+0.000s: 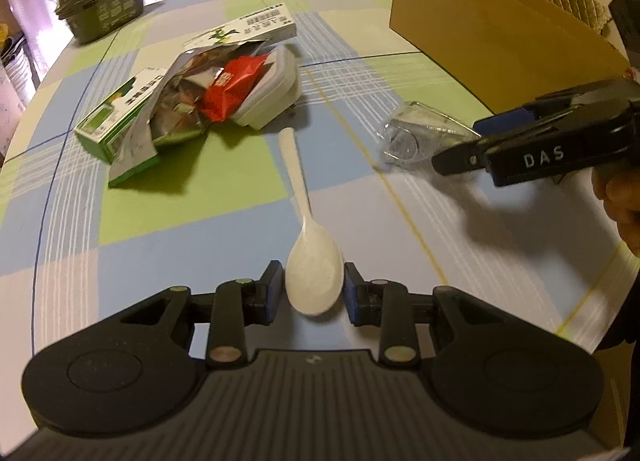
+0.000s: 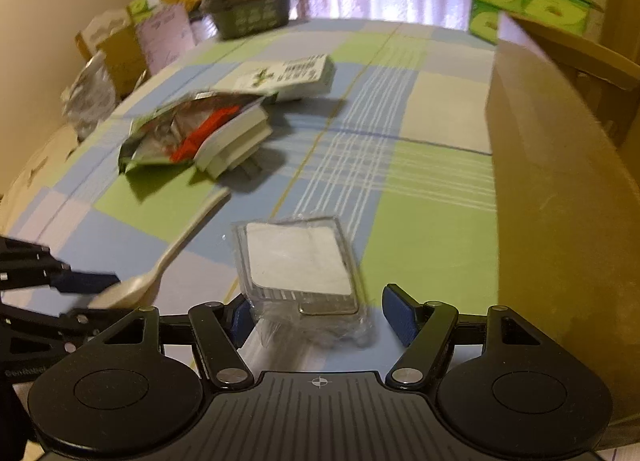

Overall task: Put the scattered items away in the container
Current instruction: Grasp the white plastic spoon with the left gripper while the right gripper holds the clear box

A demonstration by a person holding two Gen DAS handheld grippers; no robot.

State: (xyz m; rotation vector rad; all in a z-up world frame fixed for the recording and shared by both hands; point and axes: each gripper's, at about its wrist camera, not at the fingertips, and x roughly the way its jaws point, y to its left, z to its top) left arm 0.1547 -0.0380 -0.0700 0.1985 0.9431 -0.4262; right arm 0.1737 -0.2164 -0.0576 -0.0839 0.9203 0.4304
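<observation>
Each gripper had lined up on its own item, apparently so both could go into the cardboard box [image 1: 480,21] on the worktop [image 1: 224,221]. The left gripper [image 1: 314,288] straddled the bowl of the white spoon [image 1: 310,261], jaws narrow but seemingly not yet clamped. The right gripper [image 2: 316,315] stood with jaws wide around the clear plastic packet [image 2: 300,265], one pad near its edge.
</observation>
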